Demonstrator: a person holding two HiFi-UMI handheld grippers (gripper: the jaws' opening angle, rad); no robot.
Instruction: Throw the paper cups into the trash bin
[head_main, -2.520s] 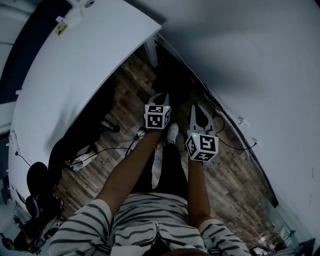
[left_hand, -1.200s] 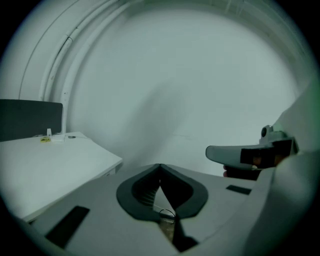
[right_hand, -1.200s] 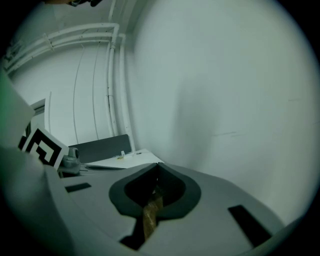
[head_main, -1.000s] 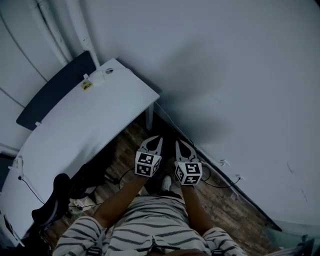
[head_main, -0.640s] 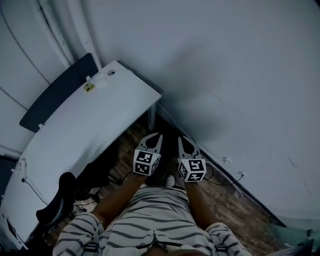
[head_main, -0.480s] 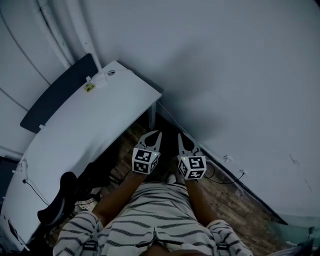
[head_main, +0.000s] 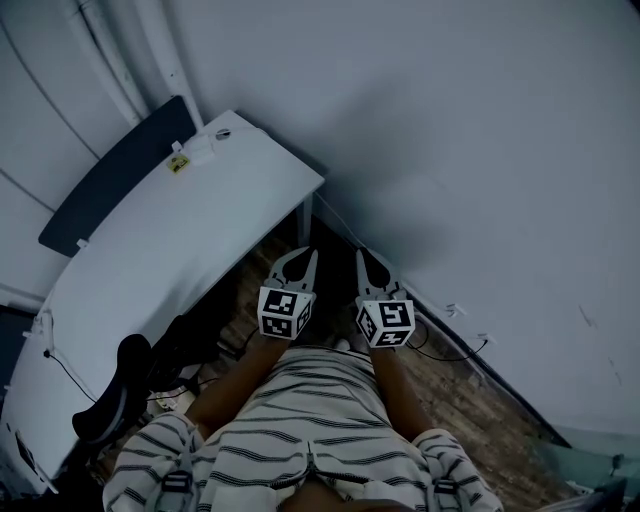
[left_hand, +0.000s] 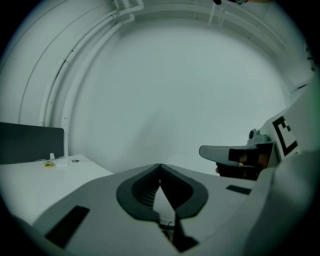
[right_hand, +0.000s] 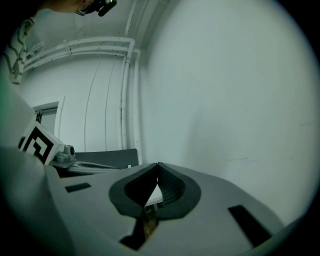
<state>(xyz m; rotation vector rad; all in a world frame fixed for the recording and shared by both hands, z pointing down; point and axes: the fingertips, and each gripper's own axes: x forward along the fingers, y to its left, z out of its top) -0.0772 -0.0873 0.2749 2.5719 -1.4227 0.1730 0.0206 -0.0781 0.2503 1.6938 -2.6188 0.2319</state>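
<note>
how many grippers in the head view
2. The left gripper is near the white table, the right gripper beside it, nearer the wall. Both shut, empty; none seems hidden.

Ahead, right: blank wall (head_main: 480, 150), close, no passage. Left: white table (head_main: 170, 240), open air above top; dark panel (head_main: 110, 175) upright along far edge. Between: narrow floor strip (head_main: 470, 400), taken by left gripper (head_main: 306, 254) and right gripper (head_main: 363, 254) side by side, 1 table leg (head_main: 303, 222), loose cables (head_main: 445, 352). Corner: wall pipes (head_main: 120, 60).
</note>
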